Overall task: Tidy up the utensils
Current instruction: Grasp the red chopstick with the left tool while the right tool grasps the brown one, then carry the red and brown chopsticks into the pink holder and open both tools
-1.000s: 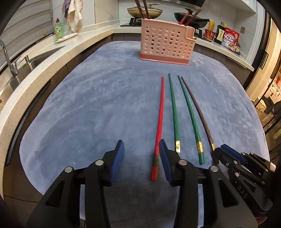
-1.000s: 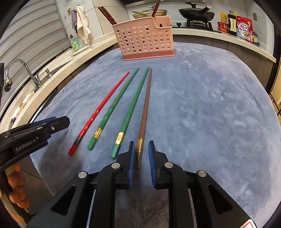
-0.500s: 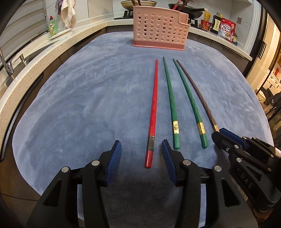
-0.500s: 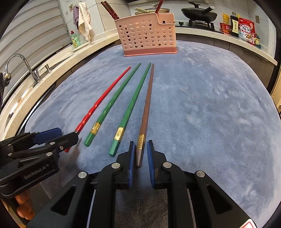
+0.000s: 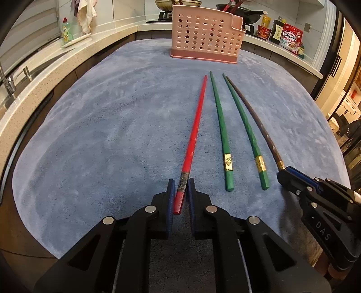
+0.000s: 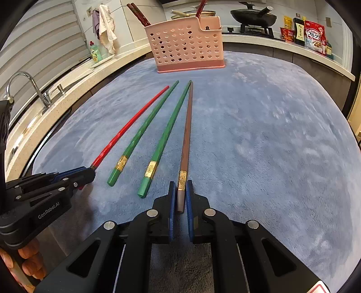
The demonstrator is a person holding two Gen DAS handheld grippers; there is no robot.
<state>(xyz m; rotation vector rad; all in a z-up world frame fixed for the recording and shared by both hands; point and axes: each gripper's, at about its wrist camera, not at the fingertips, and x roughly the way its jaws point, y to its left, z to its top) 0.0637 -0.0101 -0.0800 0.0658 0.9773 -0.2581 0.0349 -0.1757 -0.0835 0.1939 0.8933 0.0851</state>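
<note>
Free room: wide bare bench (image 6: 270, 139) is left right of the brown chopstick (image 6: 186, 135).
Obstacle: the far end is blocked by the pink basket (image 6: 187, 45).

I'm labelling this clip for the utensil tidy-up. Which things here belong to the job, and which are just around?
Job: red chopstick, two green chopsticks, brown chopstick, pink holder, left gripper, right gripper.

Around: soap bottle, towel, faucet, wok, food packets, blue mat.

"GenRobot.AI" on left hand-held gripper (image 6: 86, 175), "DAS" on right hand-held gripper (image 5: 284, 177)
</note>
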